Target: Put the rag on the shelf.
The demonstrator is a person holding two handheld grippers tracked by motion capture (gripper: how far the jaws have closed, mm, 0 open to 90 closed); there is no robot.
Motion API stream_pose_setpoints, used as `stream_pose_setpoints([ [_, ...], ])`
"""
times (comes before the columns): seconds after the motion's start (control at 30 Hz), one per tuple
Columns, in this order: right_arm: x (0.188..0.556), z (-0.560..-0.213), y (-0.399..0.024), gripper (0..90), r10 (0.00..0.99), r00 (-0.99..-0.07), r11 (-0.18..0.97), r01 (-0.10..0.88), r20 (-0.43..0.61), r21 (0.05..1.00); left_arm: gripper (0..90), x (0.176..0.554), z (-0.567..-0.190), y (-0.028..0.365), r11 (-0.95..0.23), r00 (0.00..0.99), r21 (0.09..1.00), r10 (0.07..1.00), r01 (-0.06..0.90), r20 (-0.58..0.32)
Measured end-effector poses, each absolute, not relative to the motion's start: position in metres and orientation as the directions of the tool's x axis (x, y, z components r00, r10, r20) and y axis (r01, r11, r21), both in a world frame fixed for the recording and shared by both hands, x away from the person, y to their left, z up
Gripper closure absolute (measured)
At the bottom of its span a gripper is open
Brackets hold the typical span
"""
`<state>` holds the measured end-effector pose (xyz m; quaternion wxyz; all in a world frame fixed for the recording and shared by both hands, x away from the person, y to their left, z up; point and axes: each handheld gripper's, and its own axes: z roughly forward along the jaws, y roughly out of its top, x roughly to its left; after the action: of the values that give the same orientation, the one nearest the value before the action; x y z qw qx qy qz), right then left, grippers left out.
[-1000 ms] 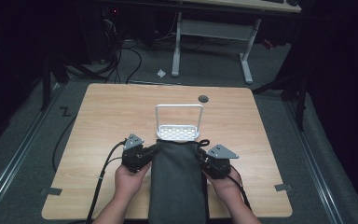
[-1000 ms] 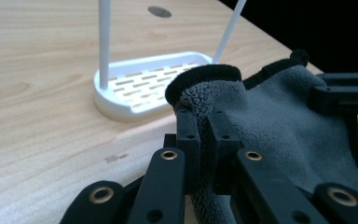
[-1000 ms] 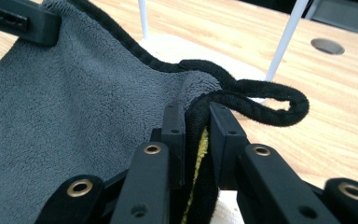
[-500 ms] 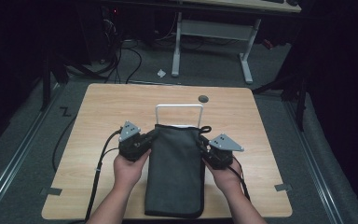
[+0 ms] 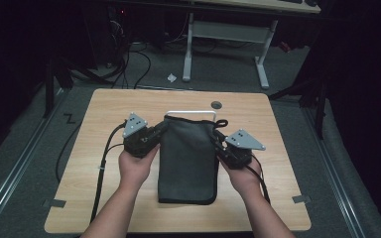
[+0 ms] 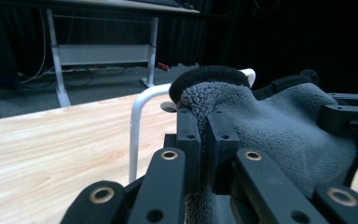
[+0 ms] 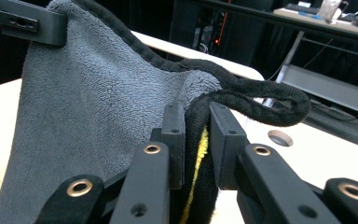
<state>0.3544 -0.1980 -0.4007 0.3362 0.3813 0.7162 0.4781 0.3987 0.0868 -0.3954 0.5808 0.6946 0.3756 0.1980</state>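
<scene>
towel (image 5: 187, 161): a dark grey terry cloth with a nubbly pile and a thick black bound hem; in the high view it lay as a long folded rectangle running from the table's near edge toward its middle, rounded at the near corners.
towel, far end: lifted off the table and stretched between the two grippers, draped against a white wire rack (image 5: 190, 113) whose top bar showed just above the cloth.
towel, detail: in the right gripper view a yellow strip (image 7: 196, 173) showed inside the fold between the jaws, and the black hem curled into a loop (image 7: 279, 107) past them.
left gripper (image 5: 155, 134): clamped on the towel's far left corner; in the left gripper view the jaws stood close together with grey pile squeezed between them and the hem bulging above.
right gripper (image 5: 219, 138): clamped on the towel's far right corner, jaws pressed on the black hem and the fold.
left hand (image 5: 137, 166): wrapped round the left gripper's body, just beside the towel's left edge.
right hand (image 5: 244, 174): round the right gripper's body, just beside the towel's right edge.
table (image 5: 104, 114): light wood top with a round grommet hole (image 5: 216, 104) near the far edge, beyond the rack.
cables (image 5: 104, 163): black, trailing from the left gripper toward the near edge.
</scene>
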Motion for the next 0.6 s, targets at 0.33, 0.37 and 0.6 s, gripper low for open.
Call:
stream_pose_setpoints([
  [0.33,0.362,-0.388,-0.198,78.5,0.878,-0.464,0.227,0.188,-0.117,0.956,85.3,0.402,-0.376,0.085,-0.026,0.644,0.971,0.752,0.237,-0.137],
  [0.37,0.362,-0.385,-0.198,78.5,0.879,-0.463,0.223,0.181,-0.117,0.958,85.2,0.402,-0.373,0.085,-0.023,0.644,0.973,0.753,0.228,-0.133],
  [0.6,0.369,-0.363,-0.199,78.5,0.880,-0.458,0.207,0.130,-0.127,0.970,85.2,0.409,-0.352,0.085,-0.007,0.645,0.985,0.756,0.174,-0.108],
])
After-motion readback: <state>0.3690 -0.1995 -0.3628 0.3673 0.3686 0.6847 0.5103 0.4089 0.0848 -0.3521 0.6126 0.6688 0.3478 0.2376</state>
